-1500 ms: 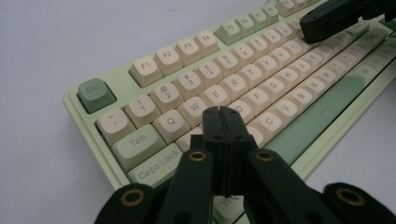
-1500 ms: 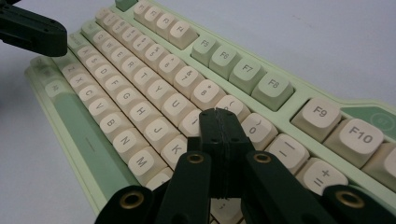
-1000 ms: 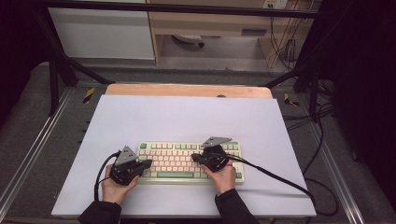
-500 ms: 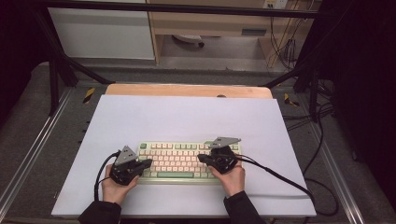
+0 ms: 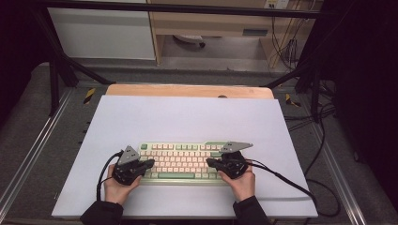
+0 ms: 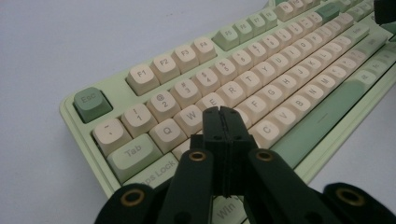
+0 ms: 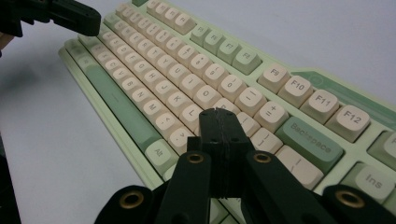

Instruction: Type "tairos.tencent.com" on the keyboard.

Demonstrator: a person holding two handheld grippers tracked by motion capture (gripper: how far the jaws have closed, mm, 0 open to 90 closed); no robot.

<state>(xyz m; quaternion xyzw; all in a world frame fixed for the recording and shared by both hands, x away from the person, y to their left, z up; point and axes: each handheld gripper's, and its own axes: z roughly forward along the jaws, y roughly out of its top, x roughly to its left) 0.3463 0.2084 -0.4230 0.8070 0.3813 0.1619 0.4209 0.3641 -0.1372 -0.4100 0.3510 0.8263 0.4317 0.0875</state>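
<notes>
Green keyboard (image 5: 180,161) lying near the counter's (image 5: 187,117) near edge; far half open. Both tools, left (image 5: 149,163) and right (image 5: 210,162), hovering closed, gripping nothing.

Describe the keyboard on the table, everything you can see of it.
The keyboard has a pale green case that looks like plastic, cream keys, and green Esc, Tab, Backspace and space bar keys. It lies flat near the front edge of the white table, its long side parallel to that edge. The left gripper, shut, sits over the keys near its left end; the right gripper, shut, over the right end. Contact can't be judged.
</notes>
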